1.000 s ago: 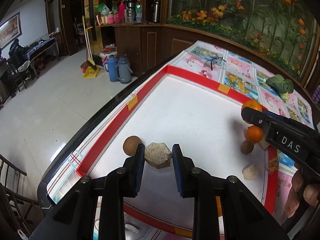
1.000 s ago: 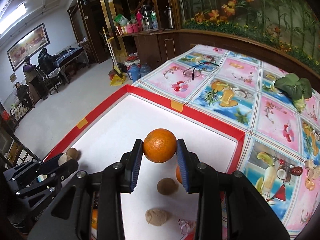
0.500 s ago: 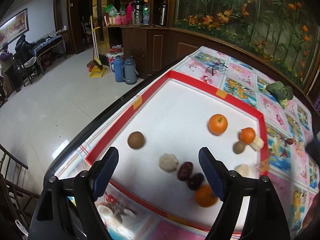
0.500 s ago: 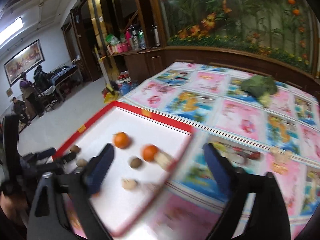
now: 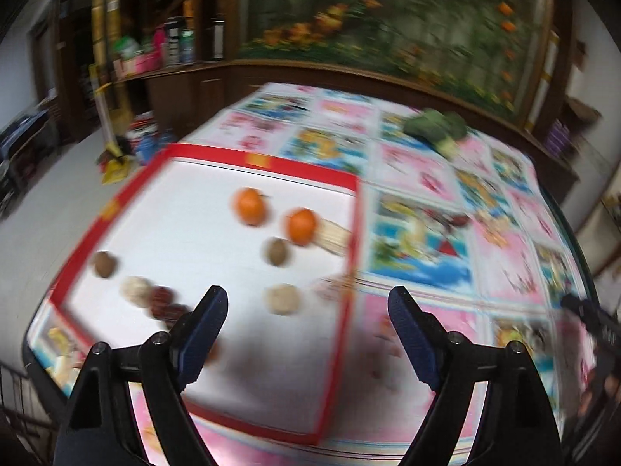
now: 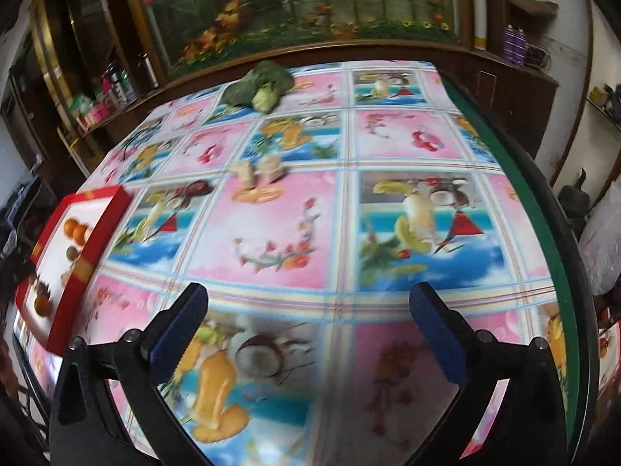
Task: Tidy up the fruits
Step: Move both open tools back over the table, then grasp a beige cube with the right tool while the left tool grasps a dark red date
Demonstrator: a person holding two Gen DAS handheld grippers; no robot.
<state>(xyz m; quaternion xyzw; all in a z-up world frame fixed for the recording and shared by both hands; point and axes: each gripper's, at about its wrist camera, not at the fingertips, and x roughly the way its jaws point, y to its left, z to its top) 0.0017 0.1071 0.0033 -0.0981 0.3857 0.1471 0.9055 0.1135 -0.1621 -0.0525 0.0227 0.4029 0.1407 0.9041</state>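
Note:
A white tray with a red rim [image 5: 355, 209] lies on the table and holds two oranges [image 5: 251, 206] [image 5: 301, 225], brown round fruits [image 5: 276, 251] [image 5: 104, 263], pale lumpy fruits [image 5: 284, 298] [image 5: 134, 289] and dark red fruits [image 5: 163, 299]. My left gripper [image 5: 306, 306] is open and empty, raised above the tray's near right part. My right gripper [image 6: 306, 310] is open and empty over the patterned tablecloth, far right of the tray [image 6: 77, 264]. The left wrist view is motion-blurred.
A green leafy vegetable [image 6: 259, 84] lies at the table's far side. Two small pale pieces [image 6: 260, 169] lie on the cloth mid-table. The table's green edge [image 6: 543, 233] runs along the right. Wooden cabinets and a flower mural stand behind.
Both grippers let go of their fruit, opened wide and pulled back. The orange and the pale fruit now lie in the tray. The right gripper swung right, away from the tray.

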